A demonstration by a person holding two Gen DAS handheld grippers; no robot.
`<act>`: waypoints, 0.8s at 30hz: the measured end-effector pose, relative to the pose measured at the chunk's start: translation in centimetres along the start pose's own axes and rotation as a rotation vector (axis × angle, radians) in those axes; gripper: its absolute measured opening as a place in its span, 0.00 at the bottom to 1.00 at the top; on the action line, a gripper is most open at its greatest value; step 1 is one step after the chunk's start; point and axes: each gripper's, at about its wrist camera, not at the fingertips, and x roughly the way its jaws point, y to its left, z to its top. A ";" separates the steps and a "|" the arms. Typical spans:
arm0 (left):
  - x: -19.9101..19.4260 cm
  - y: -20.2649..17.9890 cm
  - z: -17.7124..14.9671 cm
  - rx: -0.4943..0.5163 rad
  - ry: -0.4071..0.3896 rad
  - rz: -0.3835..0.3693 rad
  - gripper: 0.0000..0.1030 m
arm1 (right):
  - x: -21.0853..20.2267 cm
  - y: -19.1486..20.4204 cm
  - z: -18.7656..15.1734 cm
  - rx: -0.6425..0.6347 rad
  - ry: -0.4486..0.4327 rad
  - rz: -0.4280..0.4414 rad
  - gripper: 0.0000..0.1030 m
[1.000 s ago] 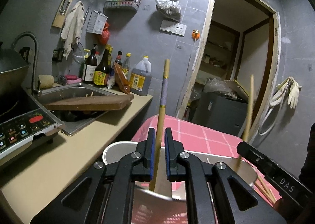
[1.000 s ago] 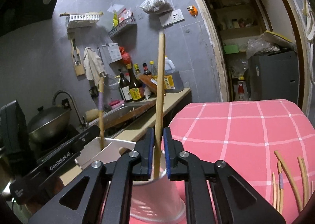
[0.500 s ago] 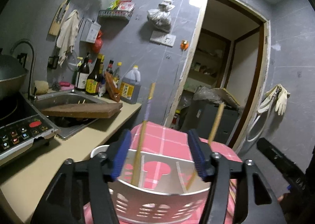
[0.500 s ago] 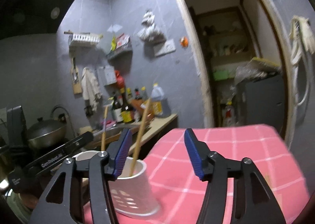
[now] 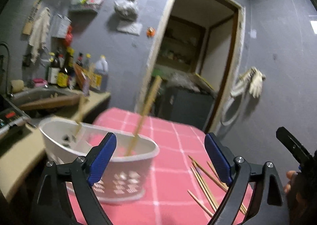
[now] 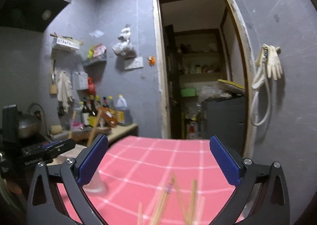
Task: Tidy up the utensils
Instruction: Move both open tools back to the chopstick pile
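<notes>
L tongs [image 5: 160, 157] opening, nothing btwn pads, R tongs [image 6: 158, 159] opening too, empty, two chopsticks [image 5: 144, 112] leaning in white holder [image 5: 118, 167] on pink-check bench [image 5: 174, 141], loose chopsticks [image 5: 206, 183] lying flat nearby.

Both grippers no longer clamp a chopstick. The left gripper [image 5: 160, 157] and right gripper [image 6: 158, 160] are opening wide and empty, drawn back from the white utensil holder [image 5: 126, 173], where two chopsticks [image 5: 144, 114] now lean free.
</notes>
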 end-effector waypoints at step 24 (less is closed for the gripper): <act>7.6 -7.4 -8.2 0.065 0.533 -0.118 0.73 | 3.3 -8.7 -9.1 0.128 0.512 -0.106 0.62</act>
